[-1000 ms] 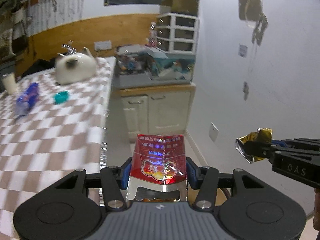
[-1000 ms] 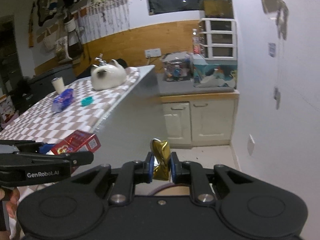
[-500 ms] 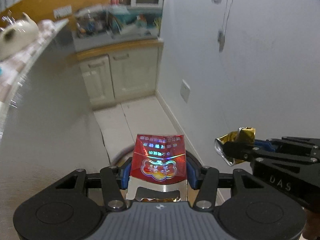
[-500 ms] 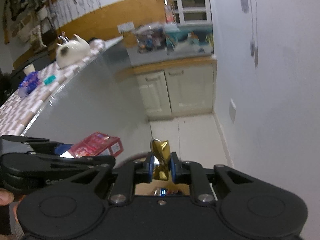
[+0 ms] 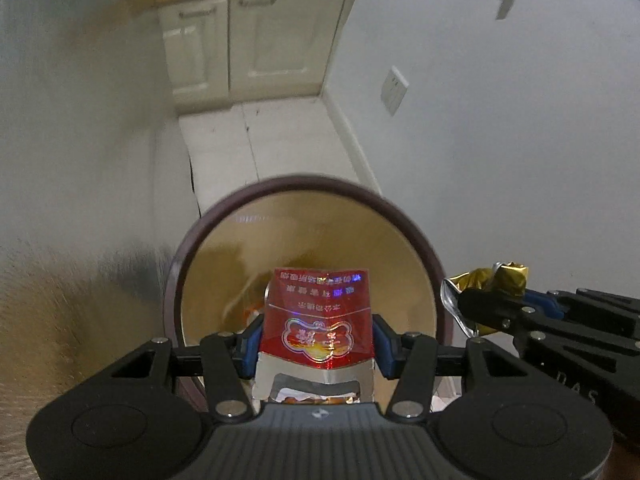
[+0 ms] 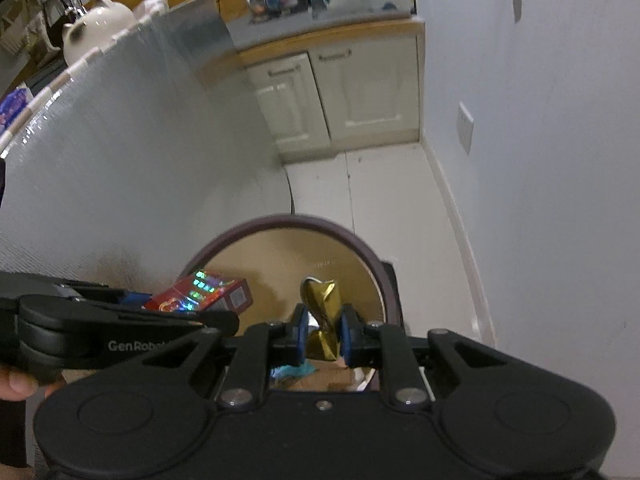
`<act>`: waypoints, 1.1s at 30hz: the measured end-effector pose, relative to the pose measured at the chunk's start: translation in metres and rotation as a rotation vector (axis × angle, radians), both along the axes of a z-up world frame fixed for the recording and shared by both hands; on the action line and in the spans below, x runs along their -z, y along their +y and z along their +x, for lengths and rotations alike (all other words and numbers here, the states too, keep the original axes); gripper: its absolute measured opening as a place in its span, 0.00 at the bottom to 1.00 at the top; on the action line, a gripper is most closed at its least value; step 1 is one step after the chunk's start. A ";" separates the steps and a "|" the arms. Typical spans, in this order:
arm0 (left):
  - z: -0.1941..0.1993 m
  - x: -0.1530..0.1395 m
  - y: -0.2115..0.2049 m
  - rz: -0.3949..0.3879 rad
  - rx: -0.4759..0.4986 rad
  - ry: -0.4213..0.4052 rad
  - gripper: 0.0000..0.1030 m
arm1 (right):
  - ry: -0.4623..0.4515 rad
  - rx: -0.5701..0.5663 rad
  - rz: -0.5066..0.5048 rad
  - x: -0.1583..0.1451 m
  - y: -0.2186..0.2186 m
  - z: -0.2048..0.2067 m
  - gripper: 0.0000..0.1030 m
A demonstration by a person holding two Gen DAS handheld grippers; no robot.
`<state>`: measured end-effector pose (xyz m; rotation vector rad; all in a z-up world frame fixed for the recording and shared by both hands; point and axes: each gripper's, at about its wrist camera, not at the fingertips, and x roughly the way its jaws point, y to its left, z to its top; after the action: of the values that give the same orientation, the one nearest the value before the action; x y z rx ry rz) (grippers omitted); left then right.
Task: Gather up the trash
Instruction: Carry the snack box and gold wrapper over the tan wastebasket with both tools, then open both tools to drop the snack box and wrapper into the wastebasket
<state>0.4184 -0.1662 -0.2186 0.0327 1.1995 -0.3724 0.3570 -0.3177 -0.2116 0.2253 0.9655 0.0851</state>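
Observation:
My left gripper (image 5: 318, 344) is shut on a red cigarette pack (image 5: 318, 316) with a shiny holographic print, and holds it over the mouth of a round bin (image 5: 208, 224) that has a dark rim and a tan inside. My right gripper (image 6: 323, 334) is shut on a crumpled gold foil wrapper (image 6: 322, 312), also above the bin (image 6: 360, 248). In the left wrist view the right gripper (image 5: 472, 304) comes in from the right with the gold foil (image 5: 500, 276) at the bin's rim. The red pack (image 6: 200, 292) shows at the left in the right wrist view.
The bin stands on a pale tiled floor (image 6: 384, 192) between a grey table side (image 6: 120, 168) on the left and a white wall (image 6: 540, 160) on the right. Cream cabinets (image 6: 340, 92) close the far end. Some trash lies in the bin's bottom.
Both grippers have sunk and tipped downward from table height, each with its item still held. The bin has come into view beneath them, and the table top has left the left wrist view.

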 end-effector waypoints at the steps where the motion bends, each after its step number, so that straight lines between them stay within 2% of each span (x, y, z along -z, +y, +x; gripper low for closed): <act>1: 0.001 0.004 0.001 0.000 -0.004 0.012 0.52 | 0.010 -0.002 0.002 0.004 0.001 0.002 0.17; 9: 0.004 0.036 -0.001 0.046 0.015 0.092 0.52 | 0.057 -0.024 -0.002 0.019 0.006 0.012 0.17; 18: 0.003 0.057 0.002 0.104 0.024 0.126 0.54 | 0.086 -0.050 -0.014 0.029 0.010 0.021 0.17; 19: 0.003 0.058 0.002 0.109 0.022 0.127 0.57 | 0.088 -0.053 -0.013 0.030 0.011 0.022 0.17; 21: 0.003 0.059 0.003 0.118 0.018 0.124 0.75 | 0.096 -0.061 -0.013 0.032 0.010 0.024 0.17; 26: 0.002 0.055 0.005 0.127 0.005 0.124 0.83 | 0.118 -0.076 -0.013 0.037 0.012 0.032 0.17; 33: -0.003 0.052 0.002 0.175 0.044 0.125 0.92 | 0.163 -0.107 -0.009 0.045 0.018 0.047 0.17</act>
<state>0.4155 -0.1638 -0.2711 0.1894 1.3541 -0.3107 0.4043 -0.2993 -0.2568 0.1744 1.1399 0.1621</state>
